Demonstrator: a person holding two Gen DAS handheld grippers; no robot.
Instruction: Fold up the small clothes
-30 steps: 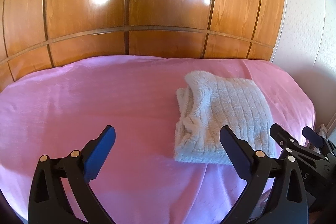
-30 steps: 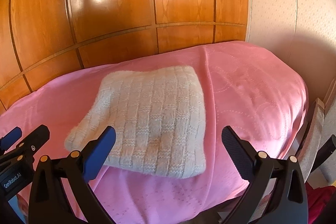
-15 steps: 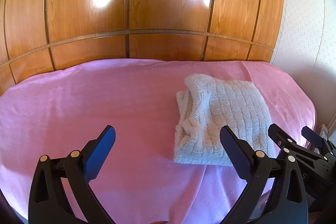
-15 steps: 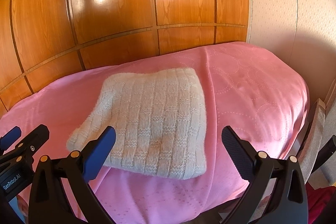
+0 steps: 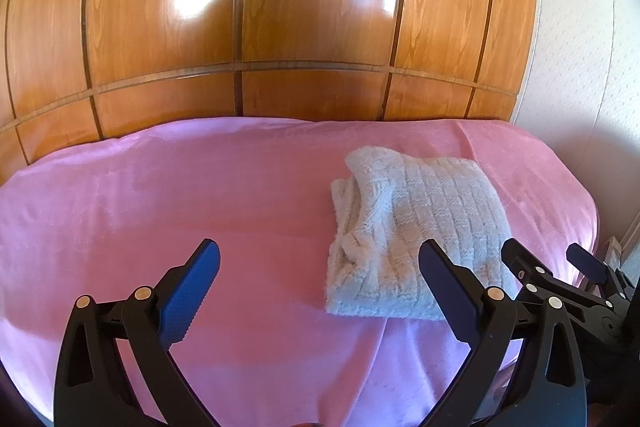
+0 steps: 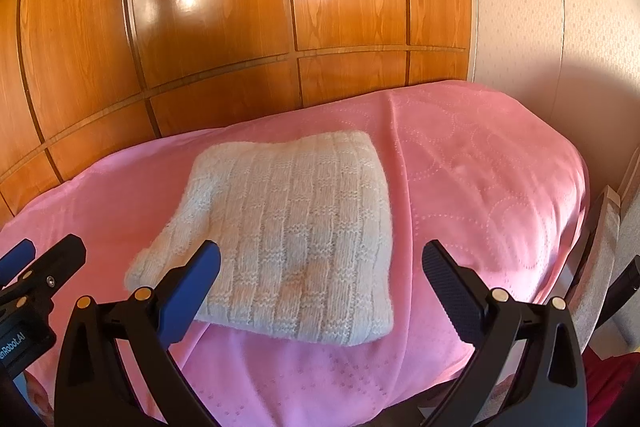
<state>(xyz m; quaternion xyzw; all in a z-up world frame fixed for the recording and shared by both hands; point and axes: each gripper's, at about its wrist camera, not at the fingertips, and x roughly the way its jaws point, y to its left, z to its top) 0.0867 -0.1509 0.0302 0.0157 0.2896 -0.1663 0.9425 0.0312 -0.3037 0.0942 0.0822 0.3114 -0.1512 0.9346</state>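
Note:
A cream knitted sweater [image 5: 416, 231] lies folded into a thick square on the pink blanket [image 5: 180, 207], toward the right side of the bed. In the right wrist view the folded sweater [image 6: 292, 235] fills the middle, its smooth face up. My left gripper [image 5: 320, 291] hovers open over bare blanket, just left of the sweater's near corner. My right gripper [image 6: 320, 291] is open above the sweater's near edge, holding nothing. The right gripper [image 5: 552, 267] also shows at the lower right of the left wrist view, and the left gripper [image 6: 40, 267] at the right wrist view's lower left.
A glossy wooden panelled wall [image 5: 280, 27] rises directly behind the bed. A pale wallpapered wall [image 6: 540, 27] stands at the right, beside the bed's right edge. A grey chair or frame [image 6: 608, 235] and dark red fabric [image 6: 616, 387] lie off the bed's right side.
Both grippers have drawn back slightly and lifted, so the sweater sits a little farther away in both views. The sweater has not moved, and both grippers stayed open.

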